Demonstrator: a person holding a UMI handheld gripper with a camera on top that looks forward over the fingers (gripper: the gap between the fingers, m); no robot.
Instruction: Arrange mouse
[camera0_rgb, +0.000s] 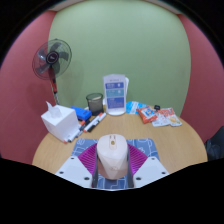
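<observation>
1. Gripper (113, 168) points across a round wooden table (185, 145); both fingers show low in the view, pink pads (88, 155) on their inner faces.
2. Mouse (113, 157), pale beige, sits between the fingers. Pads lie close against both its sides; fingers look closed on it, gripping it. Its rear end is nearest the camera, nose pointing out over the table.
3. Whether the mouse rests on the table or is lifted clear: cannot tell.
4. Beyond the fingers, to the left: white tissue box (59, 123), a tissue sticking out of its top.
5. Just right of the box, several pens or markers (93, 122) lie loose on the wood, one with a red tip, one dark.
6. Behind the pens: dark mesh cup (94, 102), upright.
7. Centre far side: clear plastic pitcher (116, 93), upright, with a blue label.
8. Just beside the pitcher, toward its right, a small blue and white carton (131, 106).
9. Farther right: a cluster of flat, colourful packets (160, 117) on the table edge; details too small to read.
10. Off the table at far left: black standing fan (51, 59) against a reddish wall; a green wall (130, 40) fills the middle background.
</observation>
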